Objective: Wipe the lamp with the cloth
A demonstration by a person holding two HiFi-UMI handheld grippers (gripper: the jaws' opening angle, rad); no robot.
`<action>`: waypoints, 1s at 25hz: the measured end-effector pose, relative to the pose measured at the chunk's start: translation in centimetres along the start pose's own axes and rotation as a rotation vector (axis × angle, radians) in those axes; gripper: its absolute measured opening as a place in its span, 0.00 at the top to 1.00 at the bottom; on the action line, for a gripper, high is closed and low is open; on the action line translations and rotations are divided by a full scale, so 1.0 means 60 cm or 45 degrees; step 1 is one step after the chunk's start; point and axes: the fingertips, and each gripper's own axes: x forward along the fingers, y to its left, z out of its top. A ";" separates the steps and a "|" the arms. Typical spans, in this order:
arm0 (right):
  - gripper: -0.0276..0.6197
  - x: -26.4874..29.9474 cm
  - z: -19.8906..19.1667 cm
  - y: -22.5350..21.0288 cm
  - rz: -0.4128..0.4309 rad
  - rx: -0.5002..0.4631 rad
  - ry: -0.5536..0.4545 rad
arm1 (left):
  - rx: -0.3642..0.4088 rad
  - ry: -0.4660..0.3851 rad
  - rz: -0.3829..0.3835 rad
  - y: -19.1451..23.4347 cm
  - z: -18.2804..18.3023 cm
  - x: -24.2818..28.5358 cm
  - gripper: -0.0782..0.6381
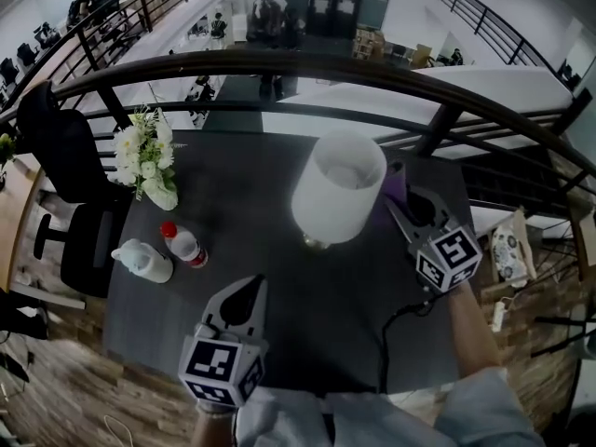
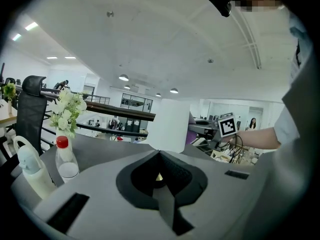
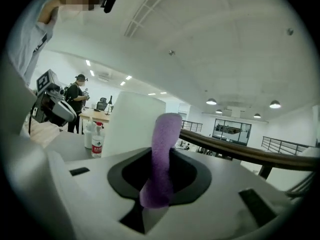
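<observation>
- The right hand-held gripper [image 1: 402,194] is pinching a purple cloth [image 3: 164,139] between its closed jaws, at the right side of the lamp [image 1: 337,189]. I cannot tell whether cloth and shade are touching.
- The cloth is standing up soft and limp from the jaws, so it is probably going to fold and drag unless it is pressed flat.
- The lamp is standing upright near the middle of the bench [image 1: 354,333]. Its white shade is looking thin and light, and is likely to dent or tip under a hard push. The small brass base [image 1: 317,242] is looking like the firmer place to steady it.
- The left hand-held gripper [image 1: 250,291] is hanging at the near edge with its jaws together on nothing, well apart from the lamp.
- The dark, matte bench is also carrying a black cord [image 1: 386,338] on the near right, with white flowers [image 1: 144,161], a spray bottle [image 1: 142,259] and a red-capped bottle [image 1: 183,244] on the left.
- Beyond the far edge a curved railing [image 1: 279,63] is overlooking an open office floor below.
</observation>
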 end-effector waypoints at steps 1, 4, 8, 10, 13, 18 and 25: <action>0.81 -0.006 0.001 0.013 -0.012 0.021 -0.018 | 0.000 -0.009 -0.003 0.002 -0.005 -0.002 0.88; 0.81 -0.024 0.007 0.052 -0.041 0.076 -0.069 | 0.009 -0.036 0.001 0.006 -0.012 -0.009 0.88; 0.81 -0.043 0.023 0.098 -0.054 0.122 -0.123 | 0.009 -0.032 0.005 0.007 -0.017 -0.023 0.88; 0.81 -0.047 0.034 0.122 -0.048 0.132 -0.144 | -0.001 -0.019 0.002 0.006 -0.021 -0.029 0.88; 0.81 -0.043 0.051 0.153 -0.042 0.154 -0.172 | 0.002 -0.025 0.006 0.008 -0.022 -0.038 0.88; 0.81 -0.021 0.078 0.198 -0.055 0.174 -0.184 | 0.012 -0.048 0.026 0.021 -0.023 -0.052 0.88; 0.81 0.035 0.138 0.234 -0.123 0.183 -0.158 | -0.020 -0.031 0.049 0.034 -0.031 -0.073 0.88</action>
